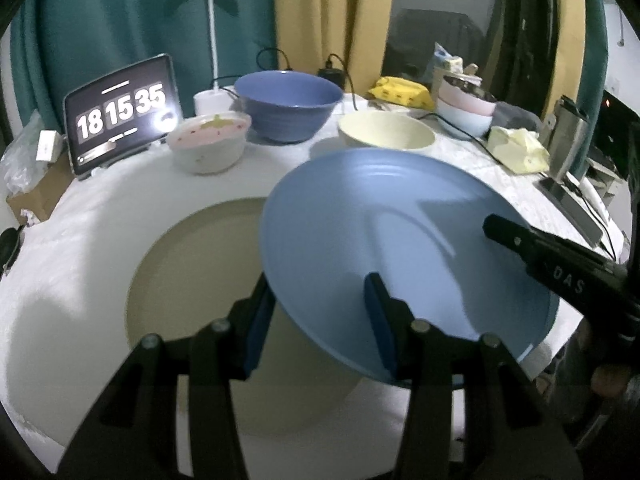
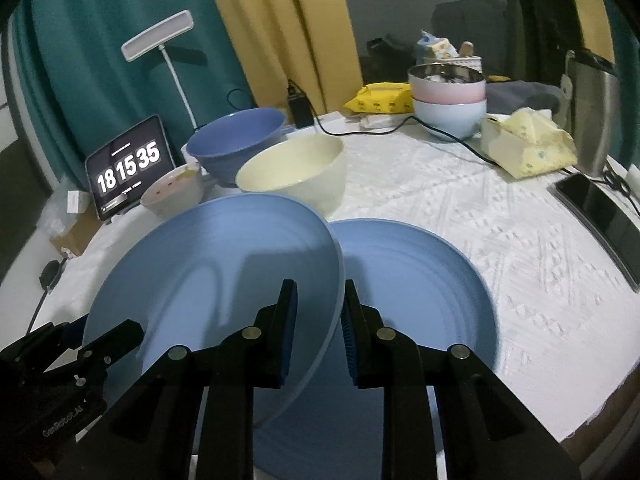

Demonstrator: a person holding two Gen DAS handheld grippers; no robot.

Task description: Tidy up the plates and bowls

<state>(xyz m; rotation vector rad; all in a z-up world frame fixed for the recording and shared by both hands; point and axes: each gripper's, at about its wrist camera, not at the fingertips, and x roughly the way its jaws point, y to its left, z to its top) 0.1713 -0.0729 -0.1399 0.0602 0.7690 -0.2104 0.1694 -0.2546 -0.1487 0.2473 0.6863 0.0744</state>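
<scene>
Left wrist view: the left gripper (image 1: 320, 312) angles down, jaws clamped on the near rim of a round light-blue plate (image 1: 384, 240), held tilted above a beige plate (image 1: 192, 280) on the white tablecloth (image 1: 100, 208).

Right wrist view: the right gripper (image 2: 318, 320) pinches the same plate's right edge over a second blue plate (image 2: 420, 292) lying flat.

Teal curtain (image 2: 100, 60) and mustard curtain (image 2: 280, 32) hang behind the table (image 2: 500, 240), covered by a white textured cloth. White desk lamp (image 2: 158, 36) stands beside a tablet clock (image 2: 128, 166).
</scene>
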